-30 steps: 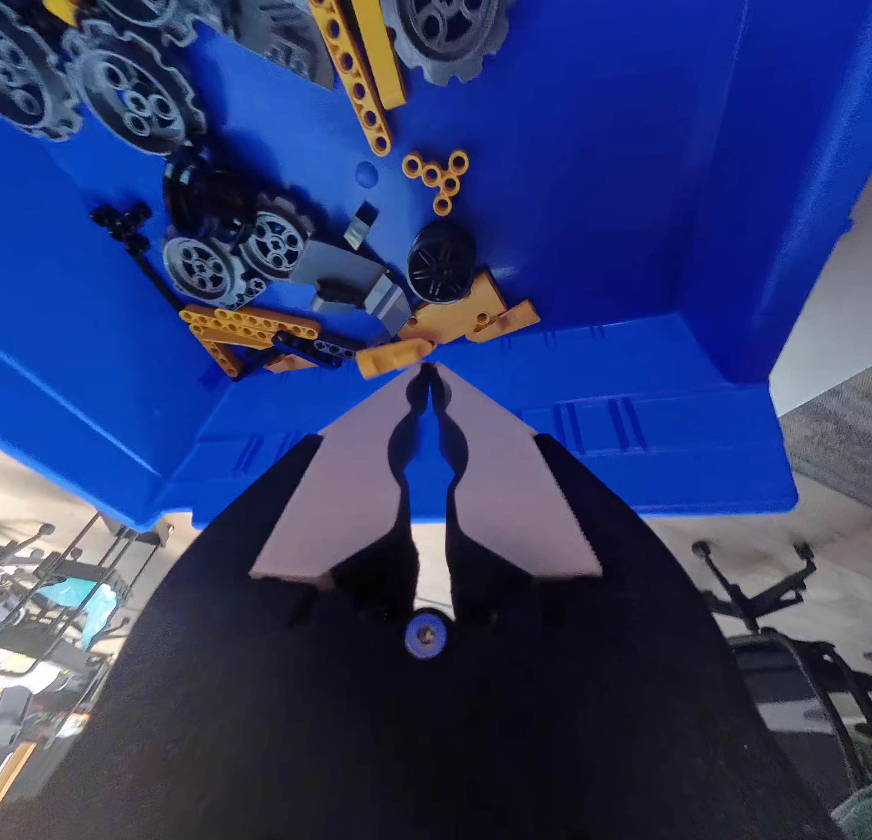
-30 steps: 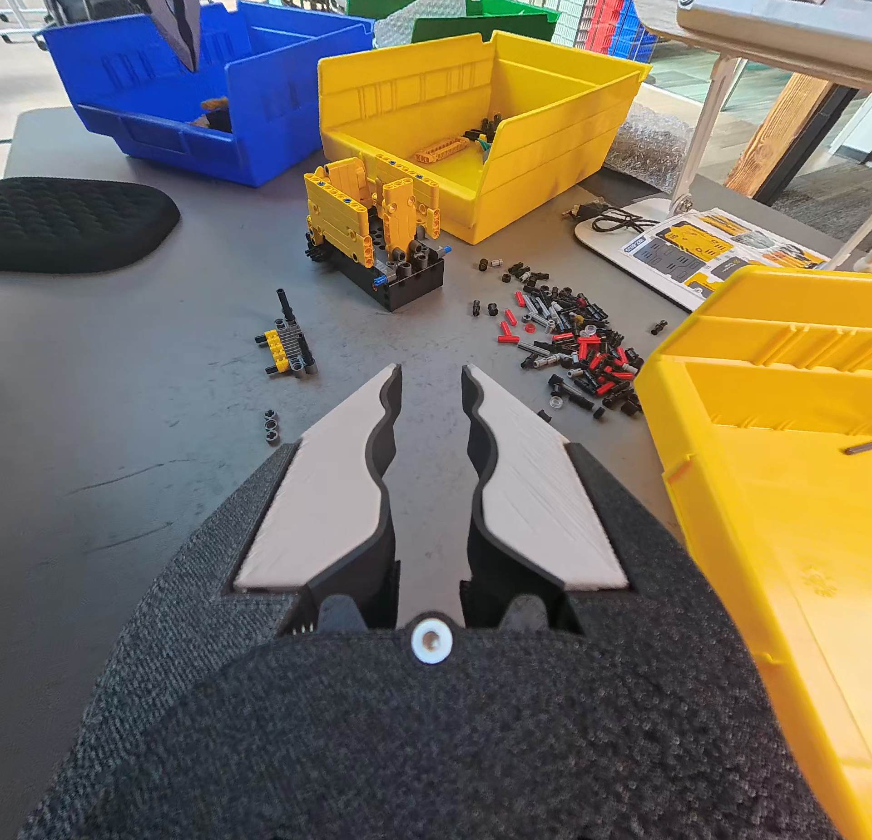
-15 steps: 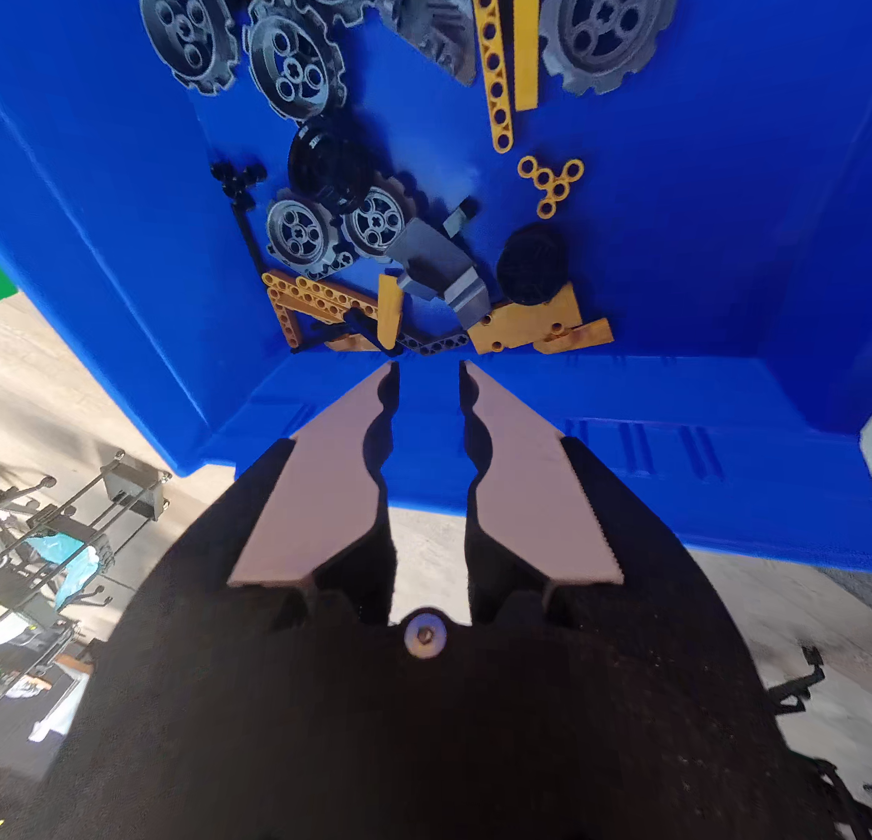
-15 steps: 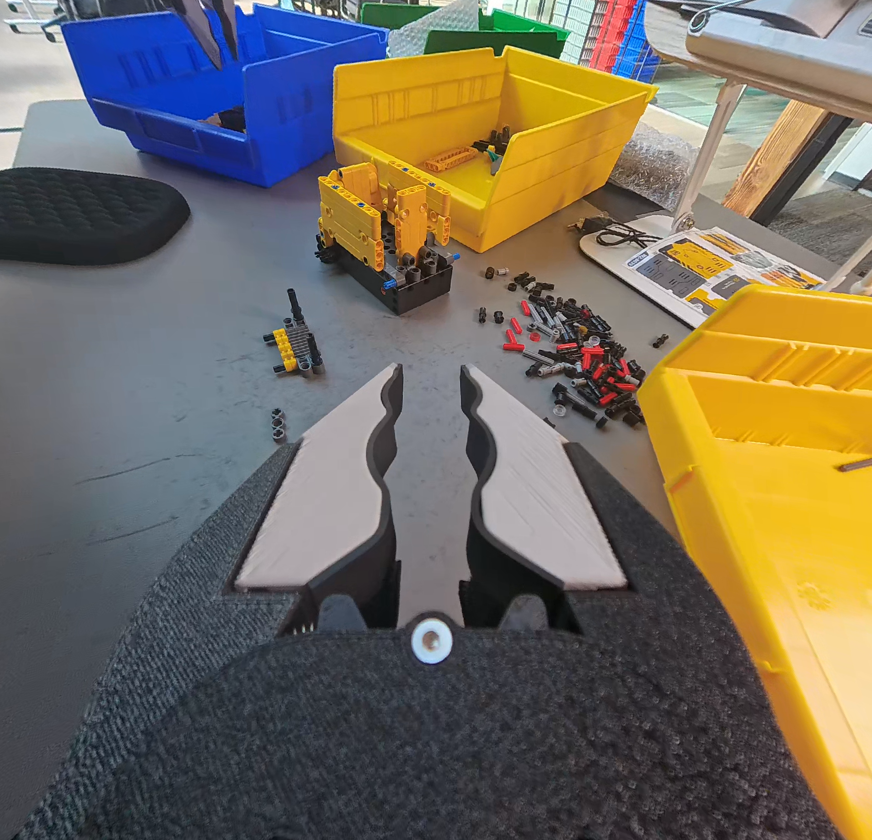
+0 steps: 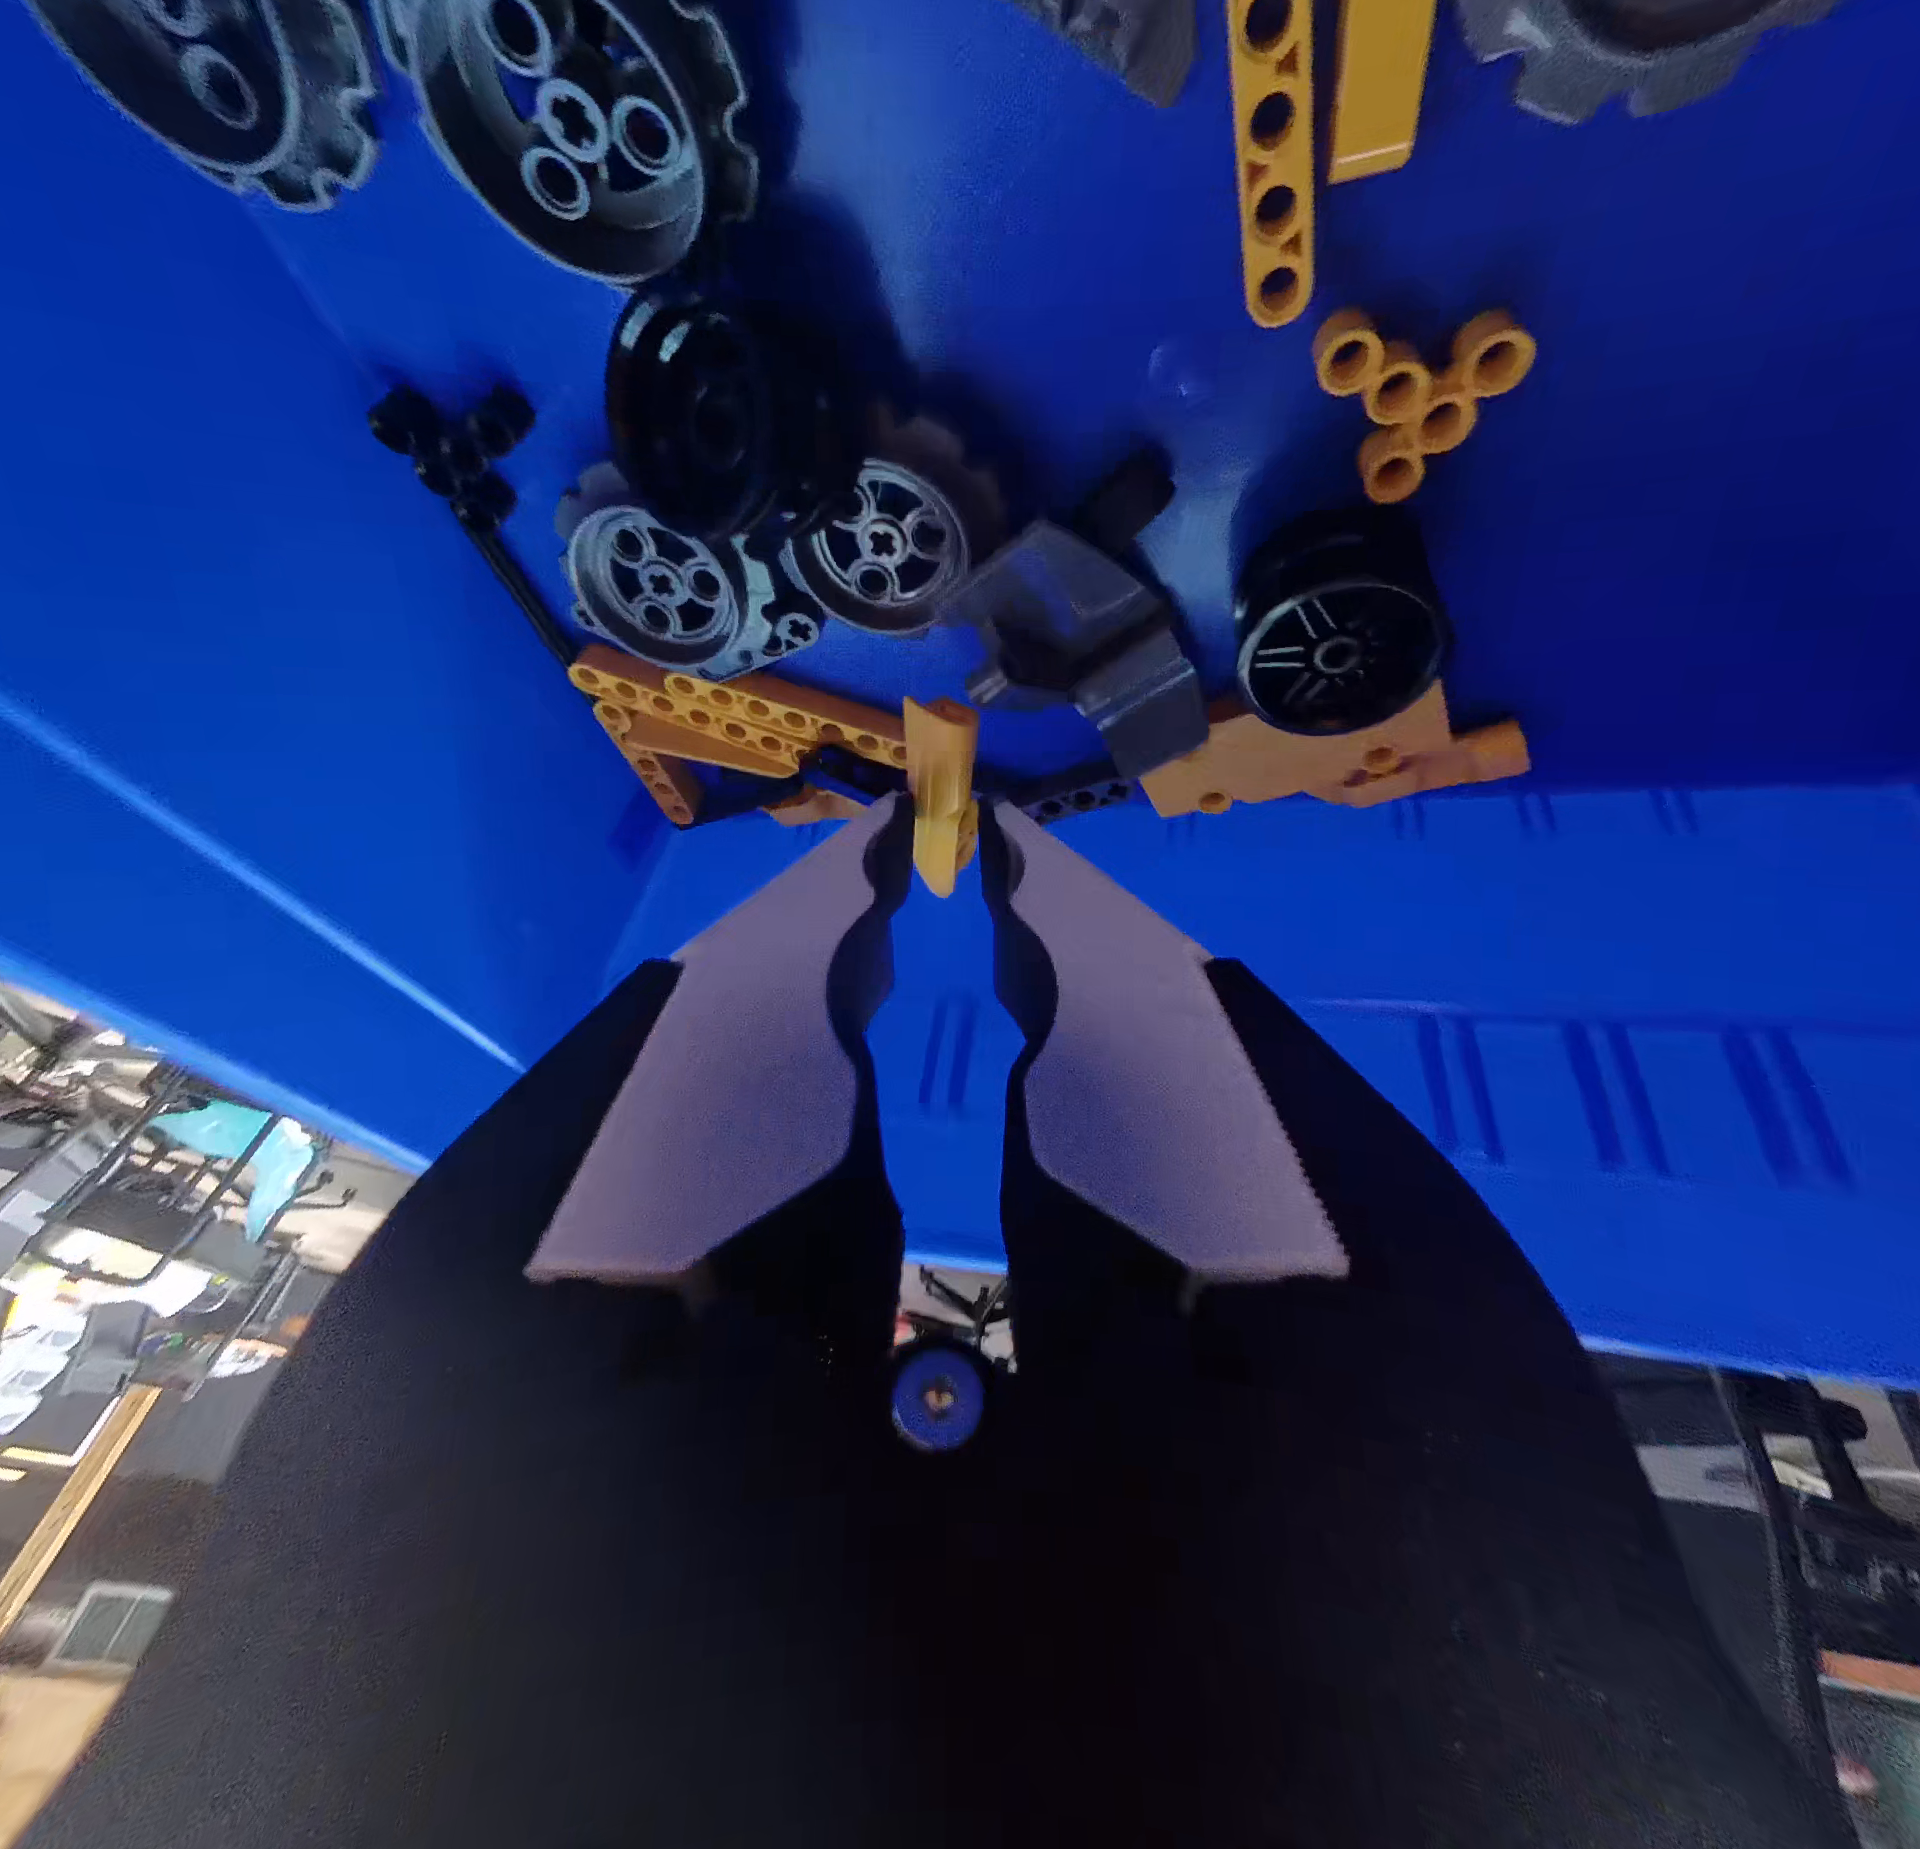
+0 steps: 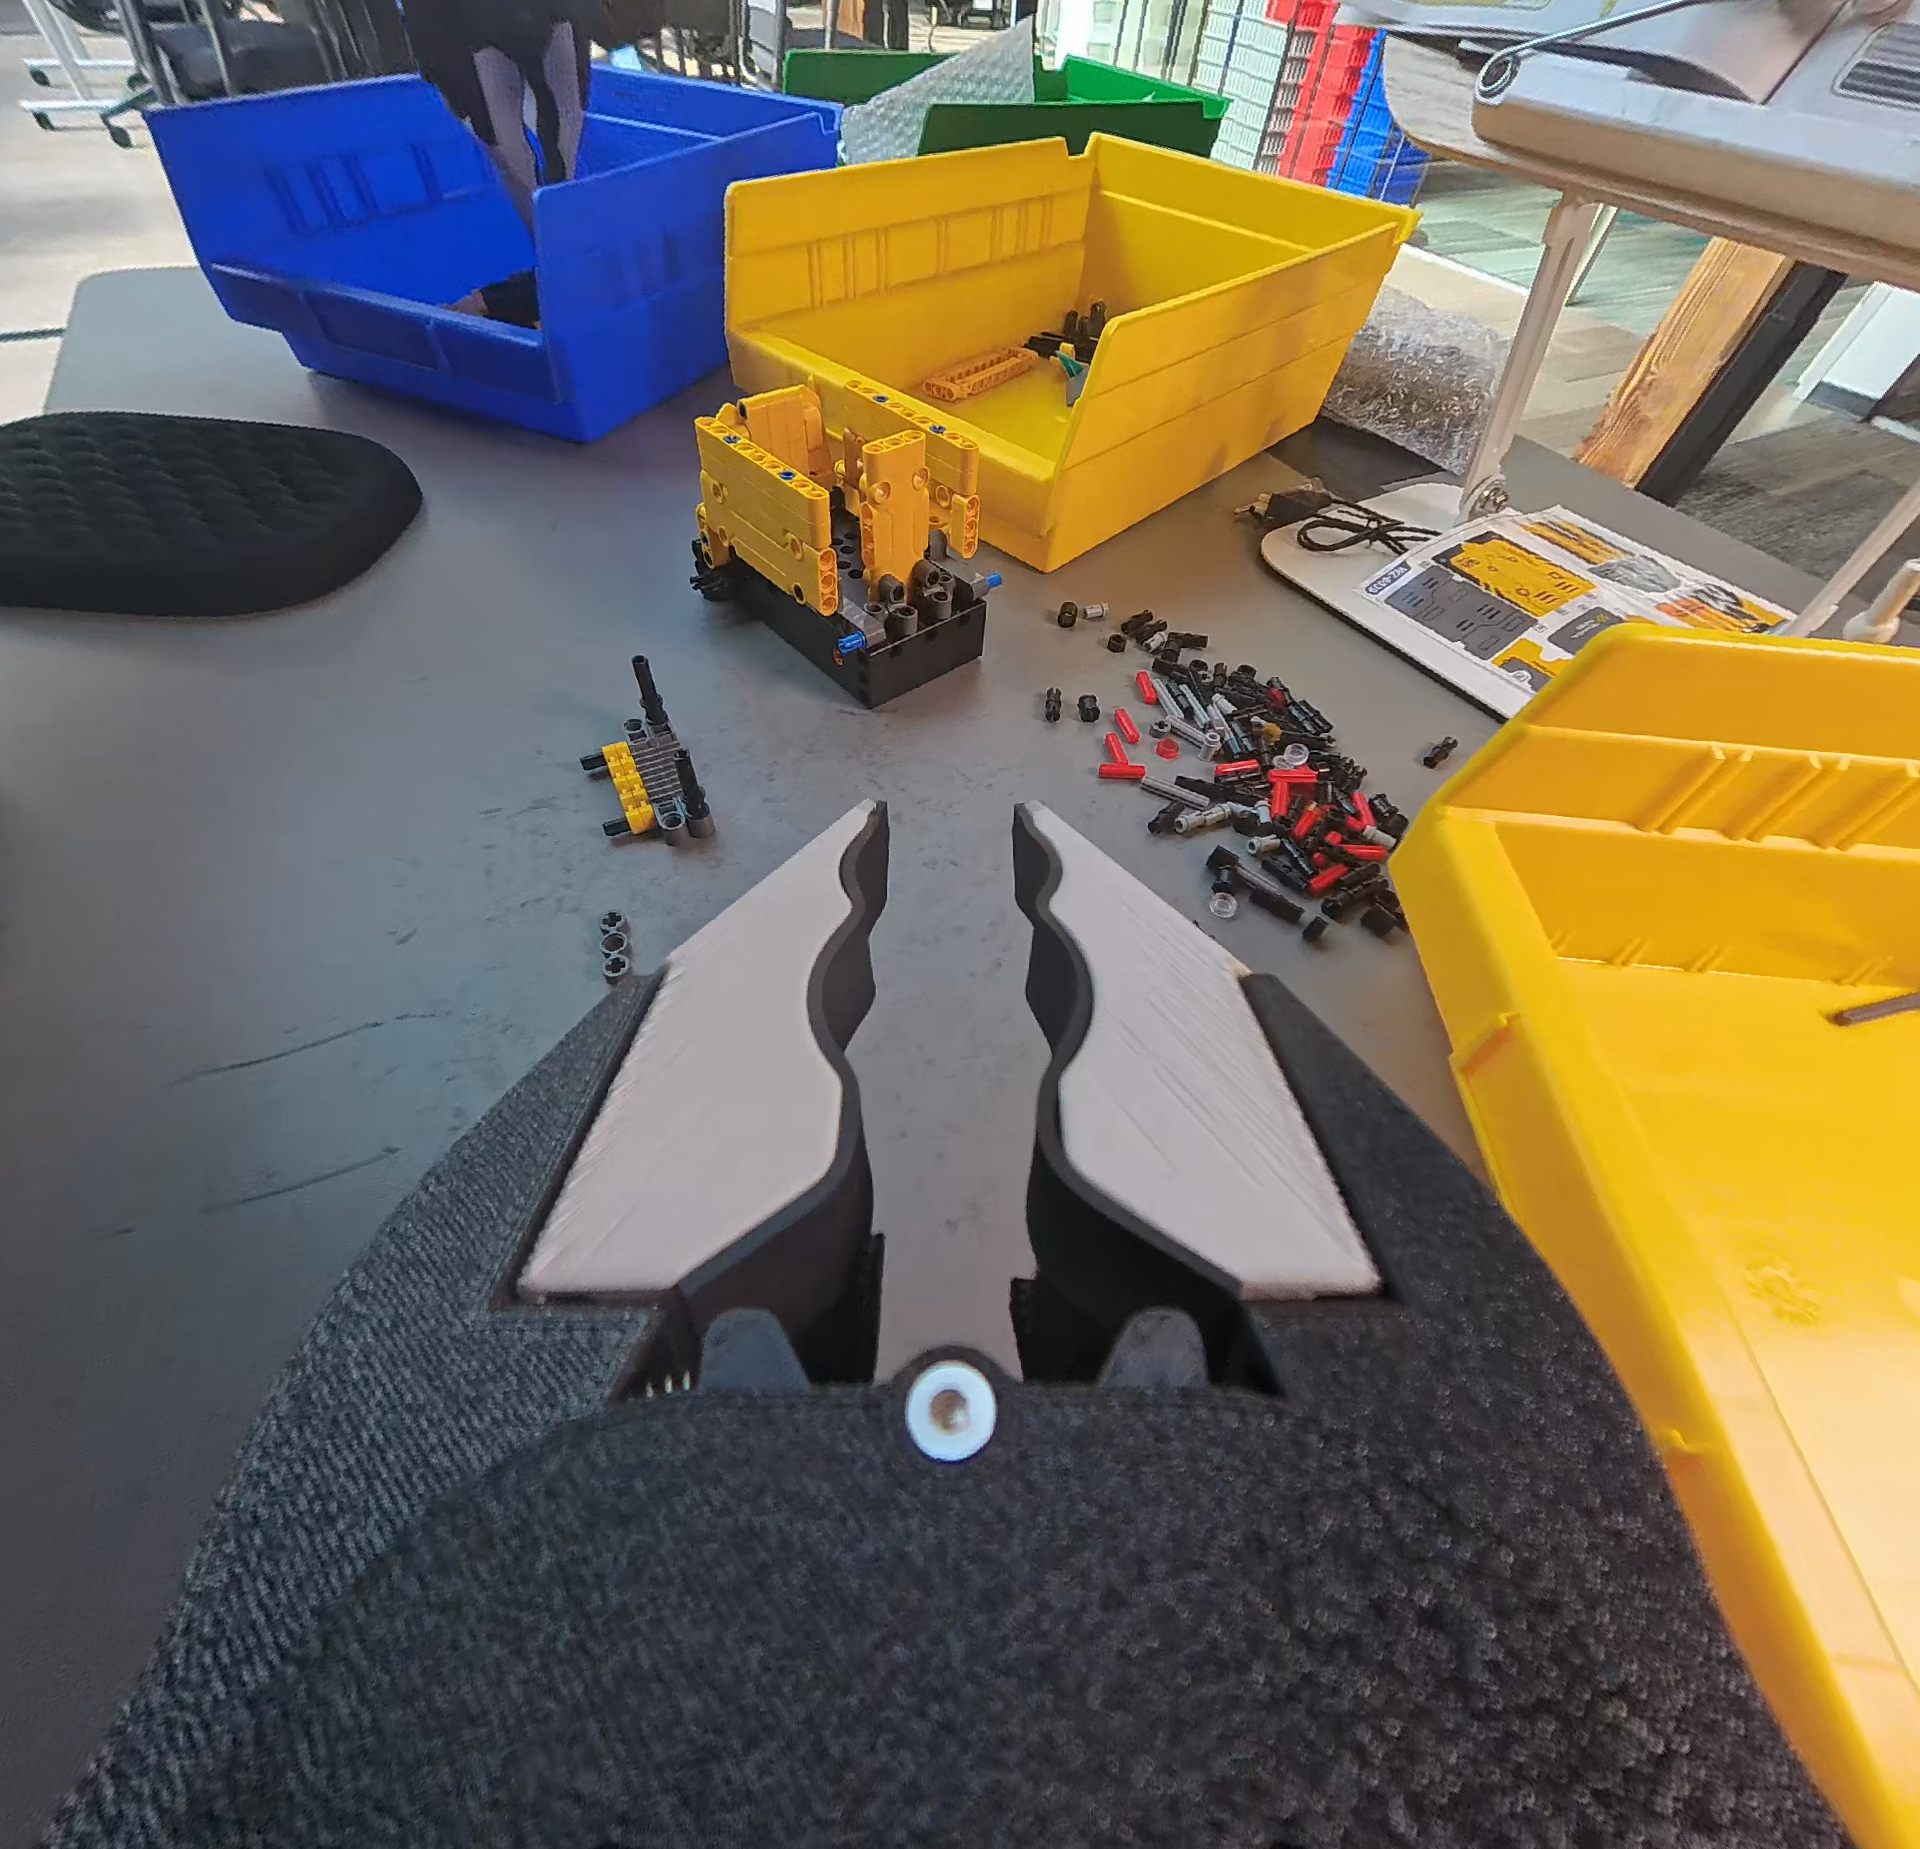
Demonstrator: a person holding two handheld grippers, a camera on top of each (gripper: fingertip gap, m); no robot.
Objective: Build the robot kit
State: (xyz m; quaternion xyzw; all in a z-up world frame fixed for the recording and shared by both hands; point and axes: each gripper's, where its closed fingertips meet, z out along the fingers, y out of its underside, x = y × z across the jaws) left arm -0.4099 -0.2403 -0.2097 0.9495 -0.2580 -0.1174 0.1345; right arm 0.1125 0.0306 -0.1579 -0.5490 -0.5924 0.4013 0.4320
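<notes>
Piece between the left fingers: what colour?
Yellow-orange piece, clearest in the left wrist view, inside the blue bin.

The left gripper [image 5: 938, 825] points steeply downward, its two pale fingers [image 5: 748, 1051] drawn in until only a narrow gap parts the tips, which pinch a small piece between them. In the right wrist view it shows far off at the upper left [image 6: 530, 137], hanging tips-down. The right gripper [image 6: 950, 825] is held low and tilted gently forward, its fingers [image 6: 1174, 1072] spread with a clear gap between the tips, gripping nothing.
</notes>
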